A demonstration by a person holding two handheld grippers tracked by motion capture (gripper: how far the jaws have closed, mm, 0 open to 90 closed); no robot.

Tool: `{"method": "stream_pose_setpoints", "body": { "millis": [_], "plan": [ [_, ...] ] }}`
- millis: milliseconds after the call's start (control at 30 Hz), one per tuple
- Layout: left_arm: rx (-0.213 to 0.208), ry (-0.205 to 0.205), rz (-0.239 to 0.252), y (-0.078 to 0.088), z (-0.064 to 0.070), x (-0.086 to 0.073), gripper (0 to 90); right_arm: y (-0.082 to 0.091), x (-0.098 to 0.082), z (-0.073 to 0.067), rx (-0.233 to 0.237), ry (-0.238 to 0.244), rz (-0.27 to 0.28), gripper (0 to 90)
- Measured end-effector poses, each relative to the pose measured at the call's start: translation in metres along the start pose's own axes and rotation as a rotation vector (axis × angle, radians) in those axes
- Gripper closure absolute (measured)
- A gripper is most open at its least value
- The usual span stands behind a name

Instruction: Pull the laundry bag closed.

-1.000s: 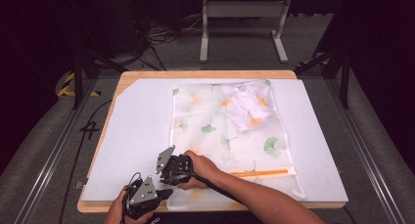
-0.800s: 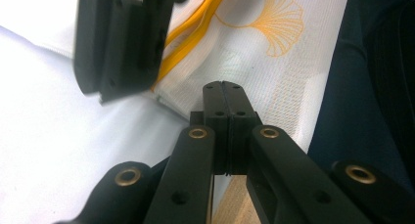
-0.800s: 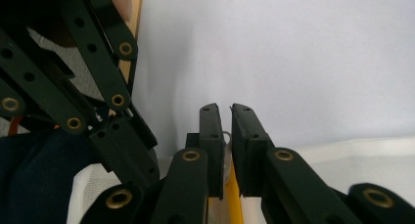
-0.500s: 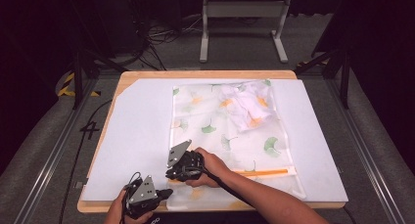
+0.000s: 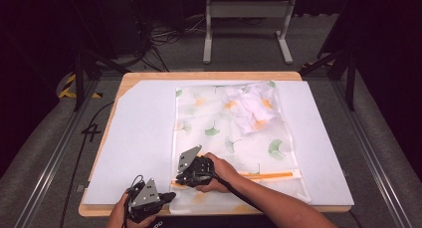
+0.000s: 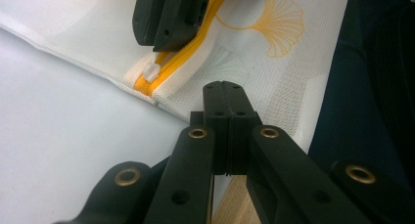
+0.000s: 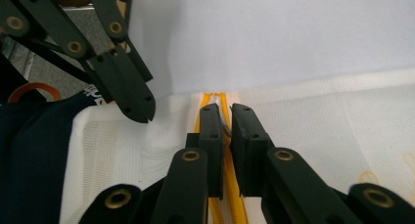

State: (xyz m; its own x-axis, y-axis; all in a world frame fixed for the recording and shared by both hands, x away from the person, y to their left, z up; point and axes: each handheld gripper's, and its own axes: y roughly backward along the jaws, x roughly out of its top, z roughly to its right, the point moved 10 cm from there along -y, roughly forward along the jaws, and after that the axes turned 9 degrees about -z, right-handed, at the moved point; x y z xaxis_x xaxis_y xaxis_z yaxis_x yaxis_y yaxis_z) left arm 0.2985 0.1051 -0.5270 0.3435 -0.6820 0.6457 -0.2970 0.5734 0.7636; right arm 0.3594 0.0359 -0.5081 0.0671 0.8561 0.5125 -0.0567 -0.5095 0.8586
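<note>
High view: a mesh bag (image 5: 234,138) lies flat on the white sheet (image 5: 139,138), with its orange zipper (image 5: 268,175) running along the near end. The right gripper (image 5: 185,177) sits at the zipper's left end.

Left gripper view: the left gripper (image 6: 226,94) is closed, pinching the bag's corner edge.

Right gripper view: the jaws are nearly together, gripping the zipper pull (image 7: 224,120).

We see the white table sheet (image 5: 144,138) lit bright & even from above, bkgd near black; high view soft, gripper views blurry up close.
</note>
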Motion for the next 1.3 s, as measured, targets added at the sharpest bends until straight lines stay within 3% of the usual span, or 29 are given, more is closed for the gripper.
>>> {"method": "stream_pose_setpoints", "body": {
  "millis": [100, 233, 300, 500, 667, 800, 867, 967, 1100, 1233, 1300],
  "plan": [
    [-0.002, 0.001, 0.001, 0.000, 0.000, 0.000, 90.0, -0.002, 0.001, 0.002, -0.005, -0.011, 0.006, 79.8],
    [-0.001, 0.000, 0.001, 0.000, 0.000, 0.000, 90.0, -0.001, 0.001, 0.002, 0.066, -0.071, 0.027, 76.2],
    [-0.002, -0.001, 0.002, 0.000, 0.000, 0.000, 90.0, 0.004, 0.000, 0.003, 0.083, -0.079, 0.041, 75.7],
    [-0.002, -0.002, 0.002, 0.000, 0.000, 0.001, 90.0, 0.019, 0.003, 0.004, 0.085, -0.085, 0.083, 74.5],
    [-0.005, -0.001, 0.001, -0.001, 0.000, 0.001, 90.0, 0.020, 0.011, 0.008, 0.087, -0.114, 0.117, 72.6],
    [-0.005, -0.003, 0.002, -0.001, 0.000, 0.001, 90.0, 0.007, 0.015, 0.013, 0.116, -0.140, 0.101, 70.8],
    [-0.003, -0.004, 0.001, -0.001, 0.000, 0.001, 90.0, 0.001, 0.015, 0.010, 0.158, -0.134, 0.086, 69.2],
    [-0.005, -0.005, 0.002, -0.001, 0.000, 0.001, 90.0, -0.006, 0.013, 0.013, 0.145, -0.133, 0.062, 69.7],
    [-0.003, -0.006, 0.001, -0.001, 0.000, 0.001, 90.0, -0.007, 0.012, 0.010, 0.173, -0.140, 0.059, 76.8],
    [-0.005, -0.006, 0.001, -0.001, 0.000, 0.001, 90.0, -0.004, 0.011, 0.001, 0.191, -0.109, 0.050, 77.8],
    [-0.006, -0.003, -0.001, -0.001, 0.000, 0.001, 90.0, -0.005, 0.008, -0.001, 0.176, -0.097, 0.042, 80.6]
  ]
}}
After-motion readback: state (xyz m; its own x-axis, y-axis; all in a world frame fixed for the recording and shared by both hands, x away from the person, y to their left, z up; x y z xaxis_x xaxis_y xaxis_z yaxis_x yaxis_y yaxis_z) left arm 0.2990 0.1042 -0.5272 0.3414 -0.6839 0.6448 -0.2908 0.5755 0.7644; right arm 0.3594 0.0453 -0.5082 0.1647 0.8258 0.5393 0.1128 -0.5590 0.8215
